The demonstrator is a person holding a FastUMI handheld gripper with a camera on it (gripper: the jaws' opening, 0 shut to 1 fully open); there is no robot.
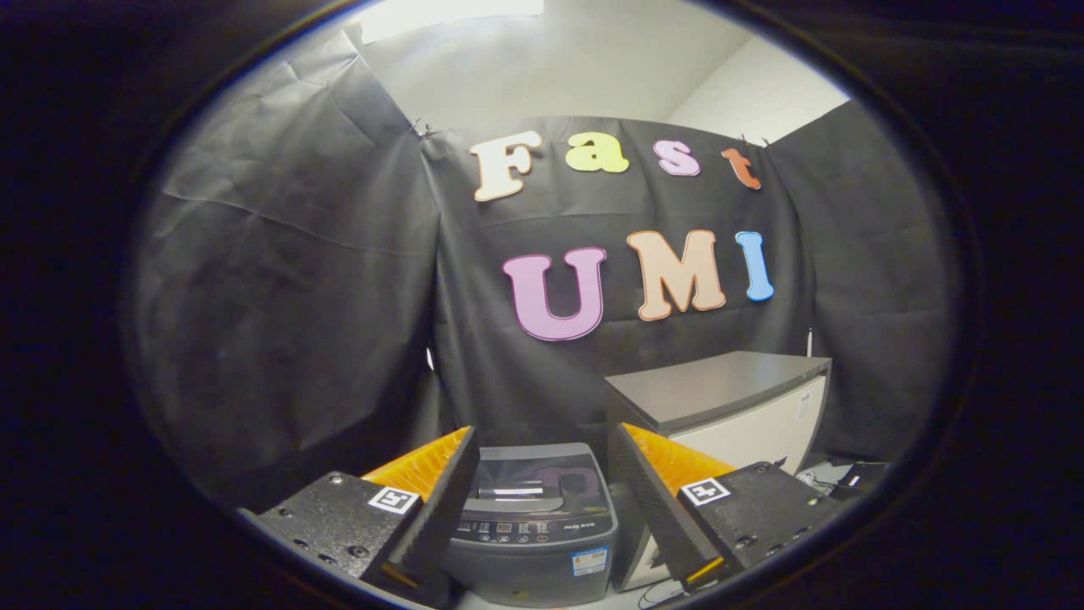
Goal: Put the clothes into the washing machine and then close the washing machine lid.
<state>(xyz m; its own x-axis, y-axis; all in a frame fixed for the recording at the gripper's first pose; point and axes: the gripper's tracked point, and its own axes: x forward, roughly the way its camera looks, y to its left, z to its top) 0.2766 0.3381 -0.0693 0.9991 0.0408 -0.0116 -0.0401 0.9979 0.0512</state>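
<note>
Tongs (542, 500) spread wide, nothing between the fingers (440, 500), nothing gripped. They sit high, w/ the washing machine (532, 529) seen in the gap between them, just beyond the tips and lower down. Machine is a small grey top-loader; its lid (533, 479) lies flat and closed, dark glossy panel w/ a light reflection on it. Control strip w/ a row of buttons runs along the near edge of the top; a small sticker on the front face, lower right.

Right of the machine, touching or just beside it (can't tell which), stands a white cabinet (745, 424) w/ a dark grey top, taller than the machine. Some dark items & cables (847, 479) lie far right, past the right finger, too small to make out. Black cloth wall (296, 296) behind everything; white ceiling above it.
</note>
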